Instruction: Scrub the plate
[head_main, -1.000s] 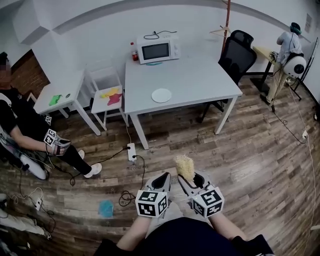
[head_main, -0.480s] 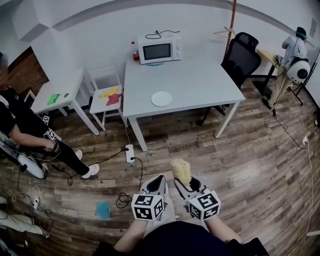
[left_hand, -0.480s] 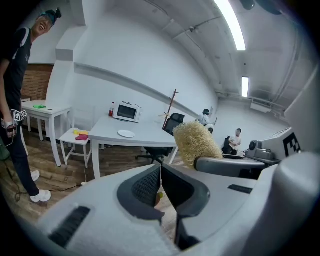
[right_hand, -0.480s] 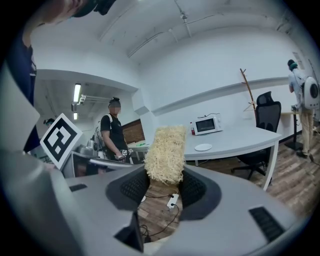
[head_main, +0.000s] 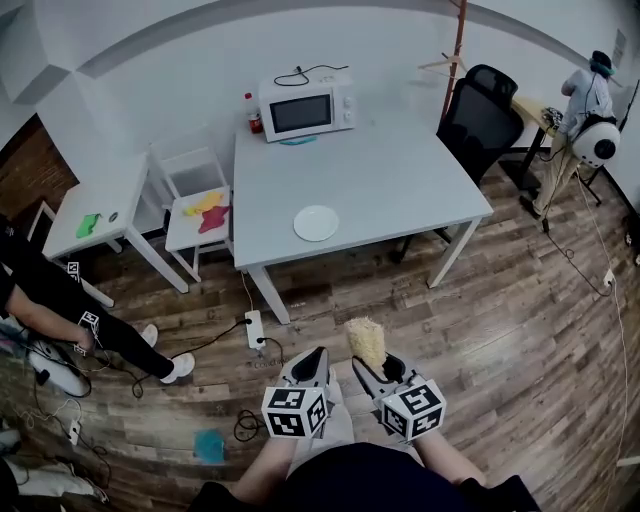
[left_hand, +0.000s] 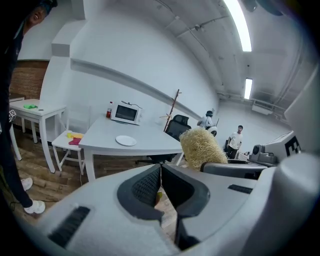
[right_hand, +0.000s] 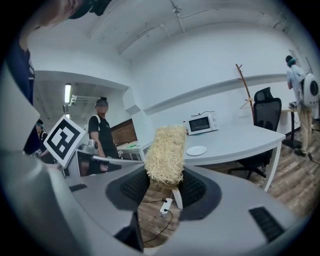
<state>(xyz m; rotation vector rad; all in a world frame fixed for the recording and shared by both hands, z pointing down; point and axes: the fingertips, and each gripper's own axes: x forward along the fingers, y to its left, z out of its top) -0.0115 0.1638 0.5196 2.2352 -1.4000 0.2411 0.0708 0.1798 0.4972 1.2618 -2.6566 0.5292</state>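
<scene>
A white plate (head_main: 316, 222) lies near the front edge of the white table (head_main: 400, 170), and it shows small in the left gripper view (left_hand: 126, 141) and the right gripper view (right_hand: 196, 150). Both grippers hang low over the wooden floor, well short of the table. My right gripper (head_main: 370, 366) is shut on a straw-coloured scrubbing sponge (head_main: 366, 341) that sticks up from its jaws (right_hand: 165, 154). My left gripper (head_main: 312, 362) is shut with nothing between its pads (left_hand: 160, 186).
A microwave (head_main: 305, 108) and a red-capped bottle (head_main: 254, 113) stand at the table's back. A black office chair (head_main: 478, 128) is at its right, a white chair (head_main: 195, 205) with coloured cloths at its left. A power strip (head_main: 255, 329) and cables lie on the floor. A seated person (head_main: 60, 300) is at left.
The head view has shifted, so the table and plate sit slightly left and nearer. Both grippers have stayed low and close together, the sponge still held in the right one.
</scene>
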